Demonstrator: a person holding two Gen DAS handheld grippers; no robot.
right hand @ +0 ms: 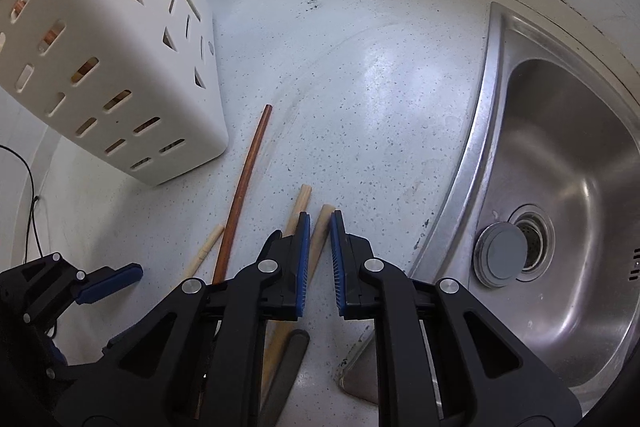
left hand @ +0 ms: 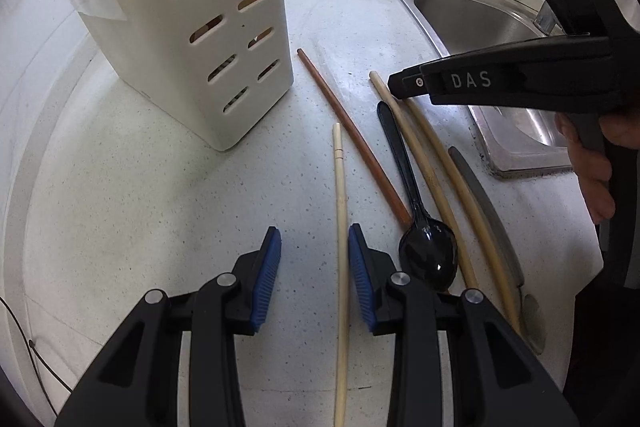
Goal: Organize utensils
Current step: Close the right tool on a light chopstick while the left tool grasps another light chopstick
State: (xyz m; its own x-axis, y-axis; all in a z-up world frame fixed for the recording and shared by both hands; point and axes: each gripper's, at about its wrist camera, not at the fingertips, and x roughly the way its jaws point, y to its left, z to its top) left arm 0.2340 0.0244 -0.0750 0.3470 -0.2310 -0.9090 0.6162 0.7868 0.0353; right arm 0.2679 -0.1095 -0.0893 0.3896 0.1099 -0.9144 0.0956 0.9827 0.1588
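Note:
My left gripper [left hand: 314, 259] points down at the counter, open, with a cream chopstick [left hand: 340, 211] lying between its blue pads, close against the right one. To its right lie a red-brown chopstick [left hand: 352, 135], a black spoon [left hand: 428, 251], two tan chopsticks [left hand: 420, 155] and a grey-handled utensil [left hand: 484, 199]. My right gripper [right hand: 320, 223] has its pads nearly together, shut on the far end of one tan chopstick [right hand: 325, 217]; the other tan chopstick [right hand: 303, 197] lies just left of it. The white slotted utensil holder [left hand: 192, 27] stands at the back left.
A steel sink [right hand: 560, 147] with a drain plug takes up the right side, its rim [left hand: 516, 163] close to the utensils. A hand [left hand: 592, 163] holds the right gripper's handle. A tiled wall runs behind the counter. A black cable [right hand: 28, 187] hangs at the left.

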